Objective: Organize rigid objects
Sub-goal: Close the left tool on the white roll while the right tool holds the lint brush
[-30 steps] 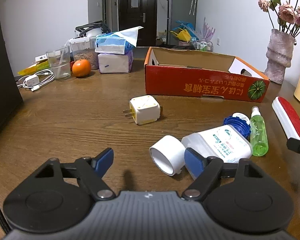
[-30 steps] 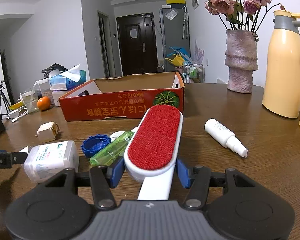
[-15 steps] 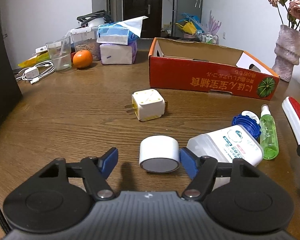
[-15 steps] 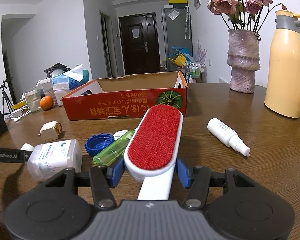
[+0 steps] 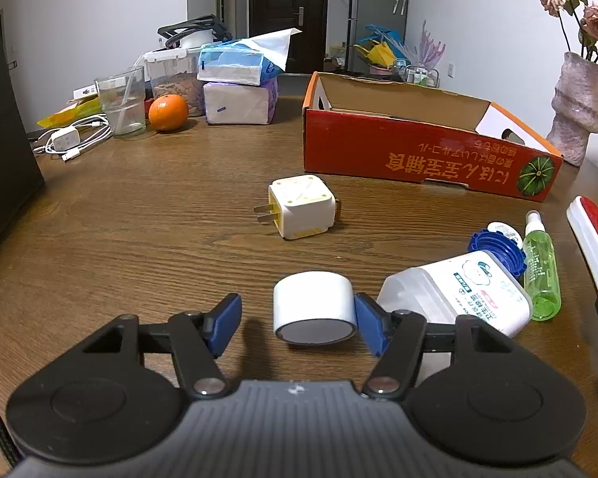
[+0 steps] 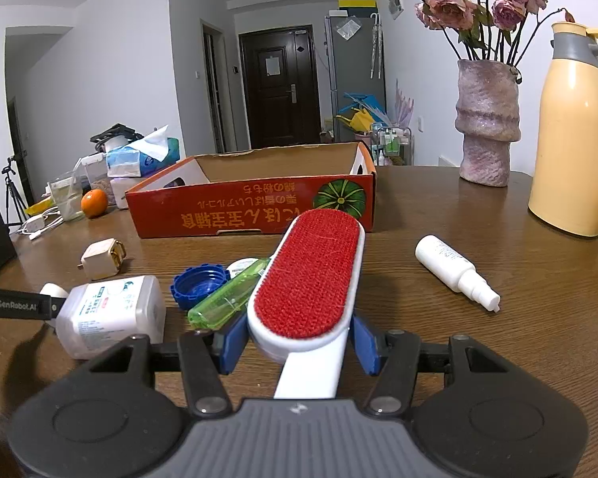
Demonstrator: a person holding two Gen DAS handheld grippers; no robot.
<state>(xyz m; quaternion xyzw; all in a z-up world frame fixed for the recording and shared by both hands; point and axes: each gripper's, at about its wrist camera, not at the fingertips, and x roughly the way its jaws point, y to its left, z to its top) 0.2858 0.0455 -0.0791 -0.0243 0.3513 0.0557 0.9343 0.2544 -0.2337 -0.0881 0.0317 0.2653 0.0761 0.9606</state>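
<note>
Left gripper (image 5: 297, 324) spread wide around white tape roll (image 5: 314, 306), lower centre; right gripper (image 6: 297, 338) clamped on red lint brush (image 6: 309, 281), yellow thermos (image 6: 570, 131) only in right view

This is a lived-in home, an apartment's dining or living room. A wood-grain worktop (image 5: 139, 219) carries everyday household clutter: at 11 o'clock in the left wrist view sit stacked tissue packs (image 5: 239, 87), an orange (image 5: 168, 112), a plastic cup (image 5: 121, 105) and a tangled white charger cable (image 5: 73, 139). In the right wrist view, a vase of dried roses (image 6: 486, 119) and a yellow thermos jug (image 6: 570, 135) stand at 2 o'clock. At 12 o'clock a dark entry door (image 6: 277, 87) closes a hallway, with a grey refrigerator (image 6: 351, 79) just beside it.
</note>
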